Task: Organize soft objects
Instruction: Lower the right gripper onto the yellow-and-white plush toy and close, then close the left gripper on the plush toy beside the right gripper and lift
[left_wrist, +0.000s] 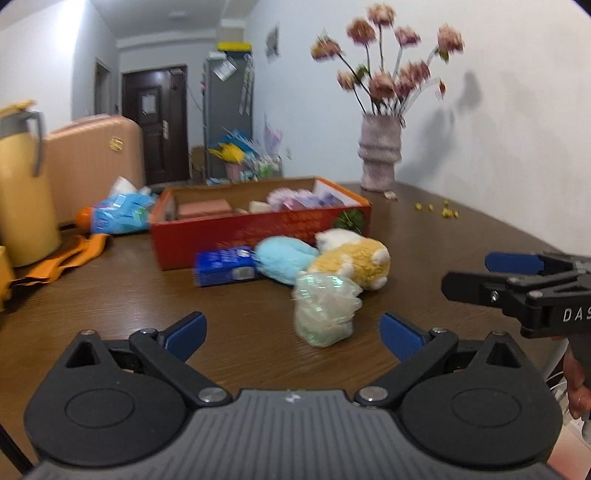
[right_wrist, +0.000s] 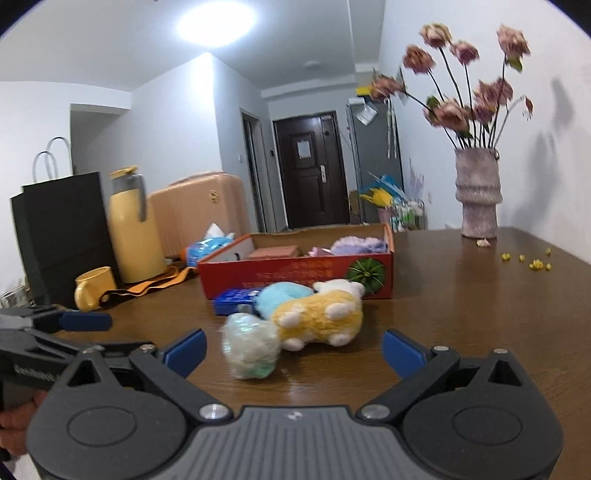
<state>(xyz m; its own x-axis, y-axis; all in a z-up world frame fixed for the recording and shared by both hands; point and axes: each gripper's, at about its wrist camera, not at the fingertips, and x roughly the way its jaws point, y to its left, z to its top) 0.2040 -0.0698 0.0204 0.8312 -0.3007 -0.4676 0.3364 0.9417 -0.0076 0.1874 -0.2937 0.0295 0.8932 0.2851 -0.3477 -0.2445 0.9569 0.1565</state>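
A pale green wrapped soft bundle (left_wrist: 325, 310) (right_wrist: 251, 345) lies on the brown table, nearest to both grippers. Behind it lie a yellow-and-white plush (left_wrist: 354, 264) (right_wrist: 321, 317), a light blue plush (left_wrist: 282, 258) (right_wrist: 280, 297) and a blue packet (left_wrist: 225, 266) (right_wrist: 234, 299). A red cardboard box (left_wrist: 258, 229) (right_wrist: 295, 275) behind them holds a purple plush and other items. My left gripper (left_wrist: 293, 334) is open, with the bundle just beyond its fingers. My right gripper (right_wrist: 293, 350) is open too, short of the bundle and the plush.
A vase of flowers (right_wrist: 476, 195) stands at the back right, with small yellow bits (right_wrist: 528, 260) on the table near it. At the left are a yellow jug (right_wrist: 133, 225), a yellow mug (right_wrist: 92, 286), a black paper bag (right_wrist: 59, 229) and an orange strap (left_wrist: 70, 254).
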